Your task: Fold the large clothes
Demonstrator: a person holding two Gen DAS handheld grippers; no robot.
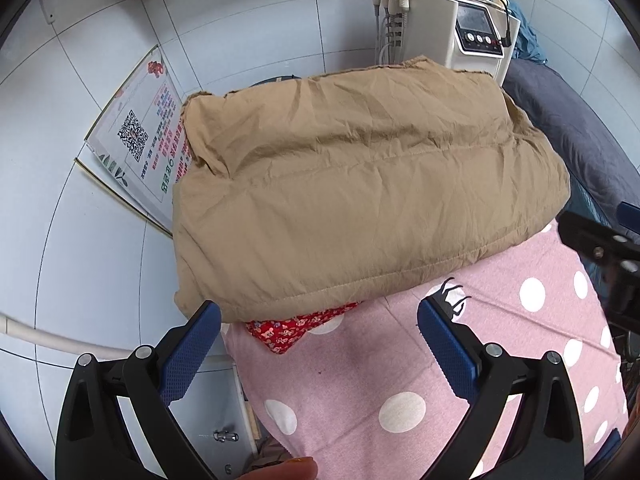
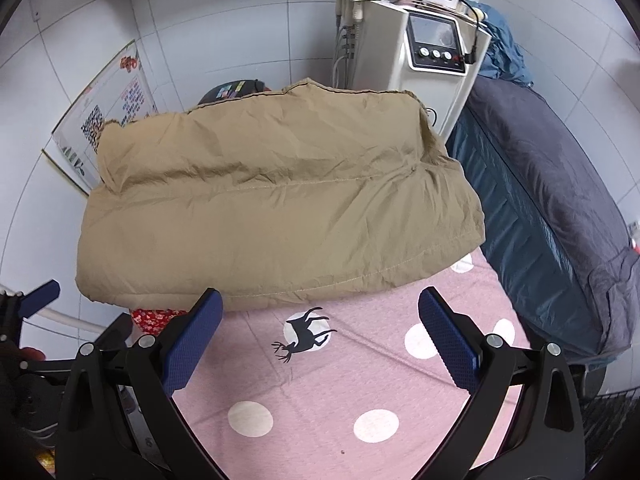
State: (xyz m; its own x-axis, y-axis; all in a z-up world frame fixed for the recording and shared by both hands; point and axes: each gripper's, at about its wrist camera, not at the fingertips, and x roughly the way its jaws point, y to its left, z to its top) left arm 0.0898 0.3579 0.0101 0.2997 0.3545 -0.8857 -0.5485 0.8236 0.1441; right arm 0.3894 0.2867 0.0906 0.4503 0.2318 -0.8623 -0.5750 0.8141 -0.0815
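**Inspection: both grippers empty, tan garment folded on the pink sheet**

Nearest the left wrist camera, the left gripper (image 1: 319,322) has its blue-padded fingers (image 1: 190,354) spread wide with nothing between them. A fingertip of the person (image 1: 294,469) shows at 6 o'clock on the frame edge. The right gripper (image 2: 320,314) likewise has its blue-padded fingers spread, gripping nothing. Both hover above a pink sheet with white polka dots (image 2: 360,380) and are not touching any cloth. In the left wrist view part of the right gripper's black body intrudes at 3 o'clock; in the right wrist view part of the left gripper appears at 8 o'clock.

A black deer print (image 2: 304,334) lies on the sheet between the right gripper's fingers. Just beyond the fingertips, toward 12 o'clock, sits the tan padded garment (image 2: 280,208), folded into a thick, wrinkled rectangular bundle resting on the sheet. A red floral cloth (image 1: 296,330) protrudes from under its near left corner.

At 3 o'clock of the garment lies a dark grey-blue cushion (image 2: 560,208). Beyond the garment, at 12 to 1 o'clock, stands a white machine with a screen and knobs (image 2: 432,40). At 10 o'clock a poster with a QR code (image 1: 140,140) leans against the white tiled wall (image 1: 248,20).
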